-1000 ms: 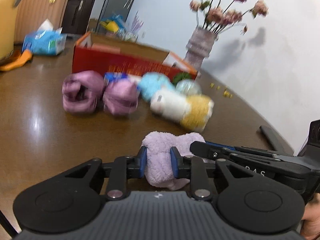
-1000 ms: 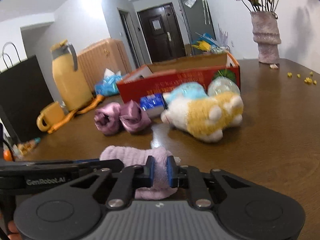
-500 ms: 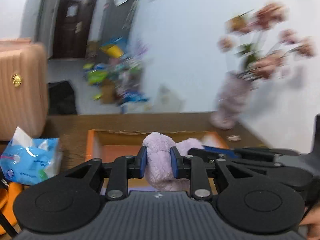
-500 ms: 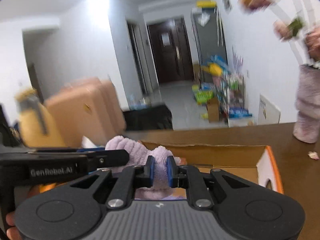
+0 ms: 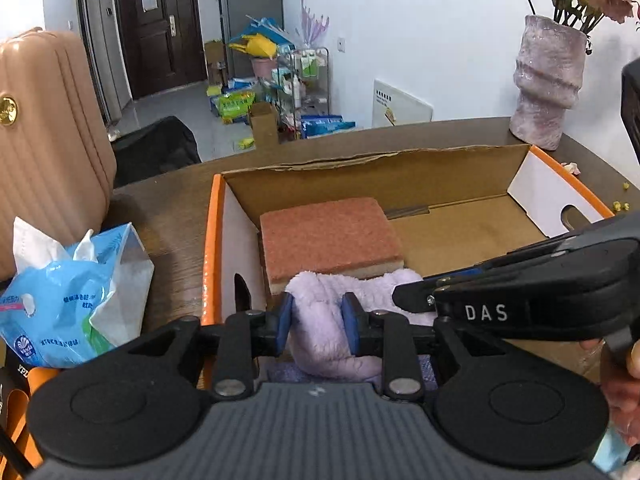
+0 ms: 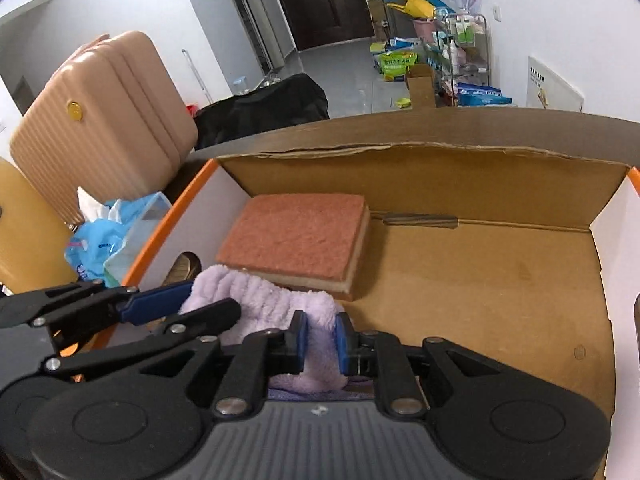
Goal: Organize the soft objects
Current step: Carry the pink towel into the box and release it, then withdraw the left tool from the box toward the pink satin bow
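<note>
A fluffy lilac cloth [image 5: 316,292] hangs between both grippers just inside the near left corner of an open cardboard box [image 5: 210,260] with an orange rim. My left gripper [image 5: 318,320] has one end of the cloth between its blue pads, and its jaws are opening. My right gripper [image 6: 320,340] has the other end of the cloth [image 6: 264,300] between its pads, jaws also opening; the pads still touch the fabric. Each gripper shows in the other's view: right gripper [image 5: 404,296], left gripper [image 6: 212,298]. An orange sponge [image 5: 328,236] lies flat in the box [image 6: 400,184] just beyond the cloth.
A blue tissue pack [image 5: 68,300] lies left of the box, with a pink suitcase [image 5: 44,140] behind it. A lilac vase [image 5: 548,84] of flowers stands at the table's far right. The right half of the box floor [image 6: 480,280] is bare cardboard.
Both grippers have carried the lilac cloth from the table near the plush toys forward over the box's front wall and into it. Both pairs of jaws stand slightly wider.
</note>
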`<state>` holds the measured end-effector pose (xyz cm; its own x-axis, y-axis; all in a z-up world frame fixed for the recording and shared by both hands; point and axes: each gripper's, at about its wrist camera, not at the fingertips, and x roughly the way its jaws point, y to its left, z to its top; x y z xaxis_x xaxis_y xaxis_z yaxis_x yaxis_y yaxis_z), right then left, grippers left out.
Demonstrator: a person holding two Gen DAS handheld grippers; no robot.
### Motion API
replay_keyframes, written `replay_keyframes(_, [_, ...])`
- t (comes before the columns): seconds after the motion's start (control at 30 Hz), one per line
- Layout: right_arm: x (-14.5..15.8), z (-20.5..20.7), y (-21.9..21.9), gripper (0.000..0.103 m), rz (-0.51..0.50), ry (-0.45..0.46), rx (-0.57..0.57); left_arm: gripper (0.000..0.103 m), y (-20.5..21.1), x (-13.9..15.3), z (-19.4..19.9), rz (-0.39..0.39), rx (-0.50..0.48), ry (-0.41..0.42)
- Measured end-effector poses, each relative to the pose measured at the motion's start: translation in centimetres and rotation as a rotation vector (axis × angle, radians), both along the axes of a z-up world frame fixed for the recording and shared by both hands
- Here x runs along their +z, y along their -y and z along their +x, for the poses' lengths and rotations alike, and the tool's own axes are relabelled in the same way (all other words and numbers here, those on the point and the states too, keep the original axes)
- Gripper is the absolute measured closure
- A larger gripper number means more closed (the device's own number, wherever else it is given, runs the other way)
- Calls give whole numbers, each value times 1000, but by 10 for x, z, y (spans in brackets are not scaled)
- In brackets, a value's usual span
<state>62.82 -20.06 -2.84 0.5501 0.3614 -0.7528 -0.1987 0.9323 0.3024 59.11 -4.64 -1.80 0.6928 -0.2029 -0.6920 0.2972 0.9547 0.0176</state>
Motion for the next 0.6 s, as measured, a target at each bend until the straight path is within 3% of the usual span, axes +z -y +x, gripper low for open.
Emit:
replay_keyframes(0.03, [1,-1,4,84,5,-2,-4,59,-2,3,0,-14,8,-11])
replay_keyframes(0.1, [10,-9,13,79,4,14,-10,51,-7,14,-6,-33,25,-2])
replay_keyframes(0.37, [105,-72,68,63,-31,196,-69,50,-34,103,-69,-48,57,133])
replay_keyframes(0.43, [129,-97,87,60,-62,246,-85,40,-45,127,-91,-63,64,171])
replay_keyframes(0.5, [148,-124,106,45,-92,304,-103,31,-57,144,-116,-69,65,218])
replay_keyframes(0.53, [155,-140,116,42,-105,334,-109,28,-64,150,-129,-73,68,236])
replay_keyframes(0.6, [166,-166,133,41,-147,375,-134,27,-75,158,-147,-83,85,248])
